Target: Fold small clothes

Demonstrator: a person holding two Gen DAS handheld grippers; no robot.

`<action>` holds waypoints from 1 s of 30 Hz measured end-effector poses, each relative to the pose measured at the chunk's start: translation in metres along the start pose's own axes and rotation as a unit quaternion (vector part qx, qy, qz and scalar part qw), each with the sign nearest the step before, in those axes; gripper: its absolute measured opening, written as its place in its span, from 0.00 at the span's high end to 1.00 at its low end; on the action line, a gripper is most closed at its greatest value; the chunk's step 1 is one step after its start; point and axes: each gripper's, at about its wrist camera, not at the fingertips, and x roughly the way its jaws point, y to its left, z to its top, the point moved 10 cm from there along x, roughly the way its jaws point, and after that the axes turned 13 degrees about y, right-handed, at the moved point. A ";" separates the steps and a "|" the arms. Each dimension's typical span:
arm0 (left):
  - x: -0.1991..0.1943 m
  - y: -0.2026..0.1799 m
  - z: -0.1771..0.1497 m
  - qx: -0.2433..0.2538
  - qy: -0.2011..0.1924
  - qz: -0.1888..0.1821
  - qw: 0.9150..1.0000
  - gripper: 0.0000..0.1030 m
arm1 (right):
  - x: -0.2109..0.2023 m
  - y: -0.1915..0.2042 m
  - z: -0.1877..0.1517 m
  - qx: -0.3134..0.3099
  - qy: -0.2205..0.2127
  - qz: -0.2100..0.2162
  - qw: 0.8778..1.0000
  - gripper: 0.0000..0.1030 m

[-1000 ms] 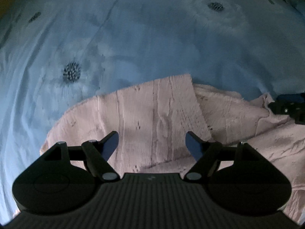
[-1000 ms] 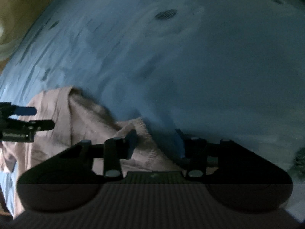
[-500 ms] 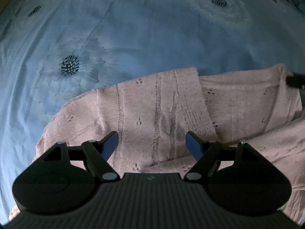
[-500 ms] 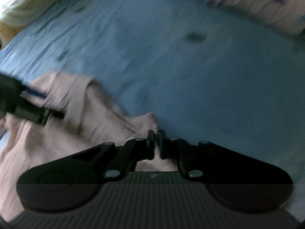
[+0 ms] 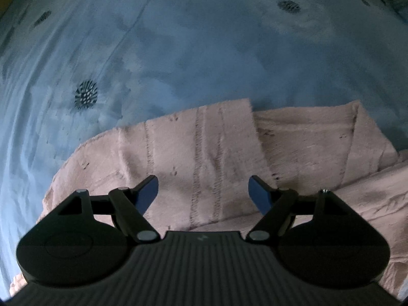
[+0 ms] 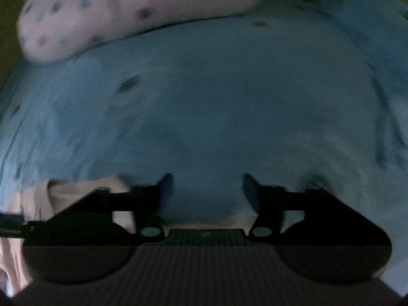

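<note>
A pale pink knitted garment (image 5: 204, 153) lies on the blue bedsheet (image 5: 191, 51), with one panel folded over the middle and a flap at its right end. My left gripper (image 5: 203, 191) is open and empty, hovering just above the garment's near part. My right gripper (image 6: 205, 186) is open and empty over bare sheet; an edge of the pink garment (image 6: 76, 188) shows at its lower left. The right wrist view is blurred. The tip of the left gripper (image 6: 10, 225) shows at the far left there.
The blue sheet (image 6: 216, 102) with dark flower prints (image 5: 86, 94) spreads beyond the garment. A white pillow with blue and purple dots (image 6: 127, 7) lies at the far end in the right wrist view.
The right gripper shut on the garment's edge, pulled it out to the right, then opened and let go, swinging away over the sheet. The garment's right part now lies spread flatter. The left gripper stayed open.
</note>
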 end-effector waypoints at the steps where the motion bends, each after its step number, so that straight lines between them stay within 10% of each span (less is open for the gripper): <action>1: -0.001 -0.003 0.001 0.003 -0.001 0.001 1.000 0.21 | 0.001 -0.010 -0.007 0.014 0.013 0.010 1.000 0.37; 9: 0.001 -0.020 0.004 0.018 0.002 0.013 1.000 0.21 | 0.035 -0.001 -0.057 0.048 0.088 0.105 0.989 0.38; 12: 0.003 -0.022 0.002 0.018 0.003 0.015 1.000 0.21 | 0.027 0.014 -0.059 0.041 0.077 0.133 0.987 0.84; 14: 0.003 -0.022 0.002 0.013 0.003 0.015 1.000 0.21 | 0.010 0.020 -0.056 0.014 0.039 0.121 0.992 0.88; 18: 0.006 -0.021 0.002 0.007 0.005 0.011 1.000 0.20 | -0.016 0.010 -0.059 0.004 -0.018 0.072 0.997 0.88; 30: -0.010 -0.001 0.013 0.019 -0.021 0.026 0.999 0.18 | 0.020 -0.017 -0.069 0.065 0.026 -0.021 0.997 0.68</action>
